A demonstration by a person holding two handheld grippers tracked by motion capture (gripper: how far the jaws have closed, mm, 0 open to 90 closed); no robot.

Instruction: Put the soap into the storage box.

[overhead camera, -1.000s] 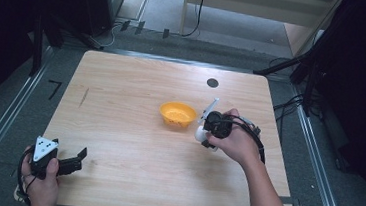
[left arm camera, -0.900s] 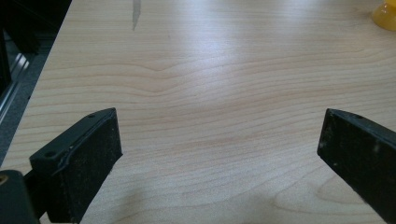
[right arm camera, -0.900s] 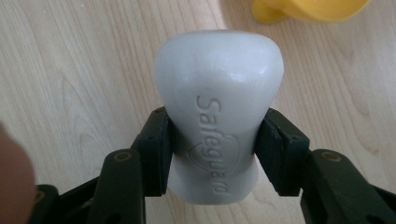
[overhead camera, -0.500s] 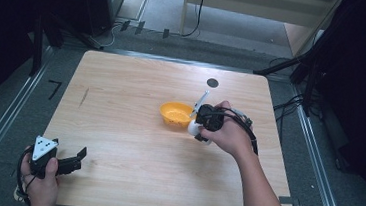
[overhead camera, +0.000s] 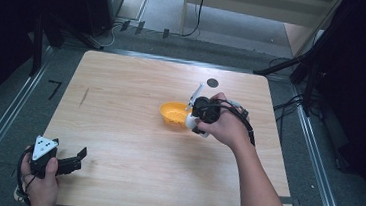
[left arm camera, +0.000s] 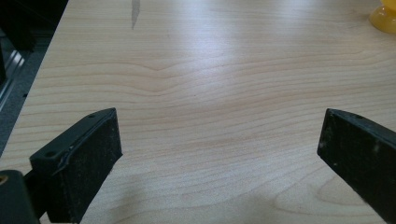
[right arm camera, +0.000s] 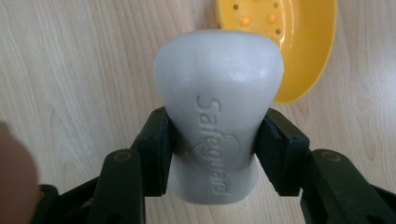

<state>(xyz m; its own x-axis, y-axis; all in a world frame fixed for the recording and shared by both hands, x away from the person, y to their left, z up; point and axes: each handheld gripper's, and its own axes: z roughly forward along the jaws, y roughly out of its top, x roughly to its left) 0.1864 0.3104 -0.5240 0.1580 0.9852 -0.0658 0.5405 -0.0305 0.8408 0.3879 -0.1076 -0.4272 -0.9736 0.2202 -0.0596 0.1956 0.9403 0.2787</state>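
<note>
right tongs (right arm camera: 214, 140) clamp white Safeguard soap bar (right arm camera: 217, 102) | left tongs (left arm camera: 219, 154) apart

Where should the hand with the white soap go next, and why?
Probably a small move forward, so the soap bar hangs over the yellow dish. The right gripper is shut on the bar, and the dish lies just beyond it with its holed hollow bare. The left gripper rests open, far off at the table's corner.

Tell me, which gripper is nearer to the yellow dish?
Right. The right gripper holds soap at the yellow dish's edge; the left gripper is far off, at the table's near corner.
</note>
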